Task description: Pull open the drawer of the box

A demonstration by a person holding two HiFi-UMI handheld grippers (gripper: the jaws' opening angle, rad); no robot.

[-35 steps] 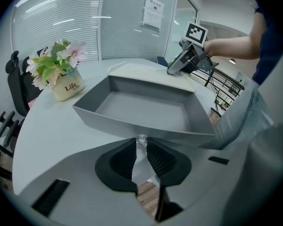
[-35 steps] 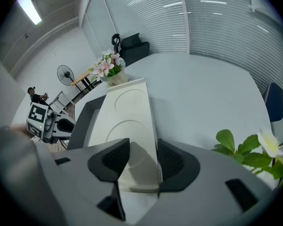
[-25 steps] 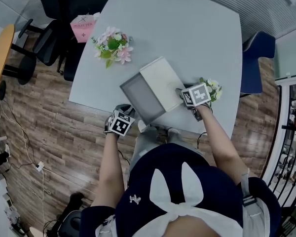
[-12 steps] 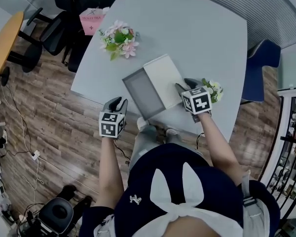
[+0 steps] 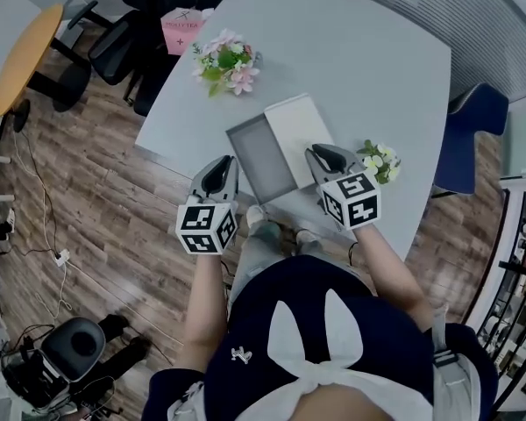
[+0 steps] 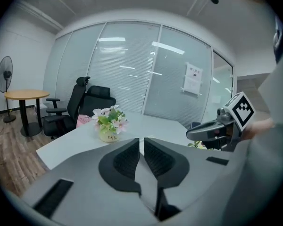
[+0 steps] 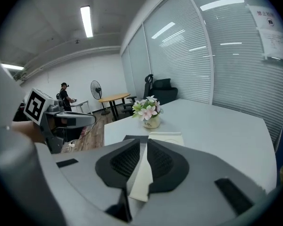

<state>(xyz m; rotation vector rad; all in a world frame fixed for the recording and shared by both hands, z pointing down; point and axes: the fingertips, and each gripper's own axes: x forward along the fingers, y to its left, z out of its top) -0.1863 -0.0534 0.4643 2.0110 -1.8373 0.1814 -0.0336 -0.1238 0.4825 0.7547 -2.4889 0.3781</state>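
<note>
A white box (image 5: pixel 295 130) lies on the grey table (image 5: pixel 377 60), and its grey drawer (image 5: pixel 259 158) stands pulled out toward the near edge. My left gripper (image 5: pixel 217 172) hovers just left of the drawer front, off the box. Its jaws are closing to a thin slit, with nothing between them (image 6: pixel 141 140). My right gripper (image 5: pixel 318 154) hovers at the box's right side, also apart from it. Its jaws are closing too, narrow and empty (image 7: pixel 144 142). Past them, the right gripper view shows the box (image 7: pixel 166 138) and the drawer (image 7: pixel 133 138).
A pot of pink flowers (image 5: pixel 226 62) stands at the table's far left, and a small flower bunch (image 5: pixel 379 160) lies right of the box. A pink bag (image 5: pixel 181 30) and black chairs are beyond the left edge, a blue chair (image 5: pixel 473 134) at the right.
Both grippers have drawn back from the box and risen toward me; the left one left the drawer front. Their jaws have narrowed. The drawer stays pulled out.
</note>
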